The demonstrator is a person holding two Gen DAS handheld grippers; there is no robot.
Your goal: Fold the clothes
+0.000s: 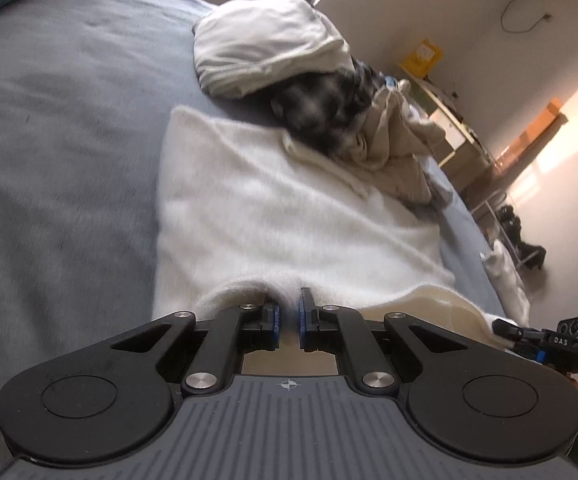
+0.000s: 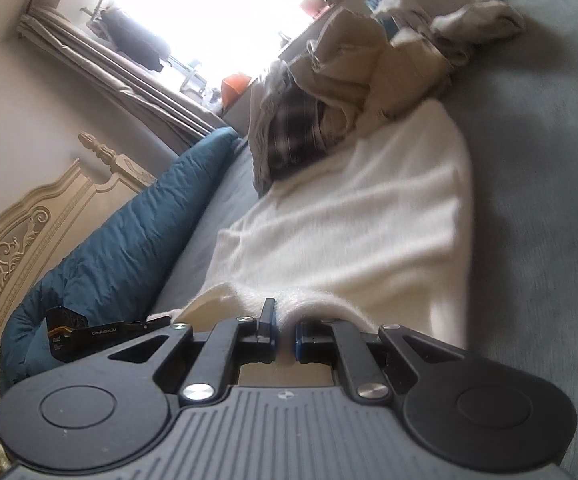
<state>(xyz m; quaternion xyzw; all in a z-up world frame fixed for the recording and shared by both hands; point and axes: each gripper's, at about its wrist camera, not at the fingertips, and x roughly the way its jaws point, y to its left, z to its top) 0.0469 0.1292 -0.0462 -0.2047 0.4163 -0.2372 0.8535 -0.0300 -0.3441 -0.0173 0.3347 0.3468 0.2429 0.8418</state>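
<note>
A fluffy white garment [image 1: 289, 208] lies spread on the grey bed [image 1: 57, 128], its near edge lifted. My left gripper [image 1: 288, 312] is shut on that near edge, with cloth bunched between the blue pads. In the right wrist view the same white garment [image 2: 349, 216] stretches away from me, and my right gripper [image 2: 285, 326] is shut on another part of its near edge. The other gripper [image 1: 549, 338] shows at the lower right of the left wrist view, and as a black body [image 2: 101, 332] at the left of the right wrist view.
Beyond the white garment sits a heap of clothes: a cream piece [image 1: 265, 48], a dark plaid piece [image 1: 321, 108] and beige cloth [image 1: 393, 140]. A teal duvet [image 2: 129, 240] lies along a carved headboard [image 2: 17, 232]. The bed's edge [image 1: 473, 240] drops to the floor with shelves beyond.
</note>
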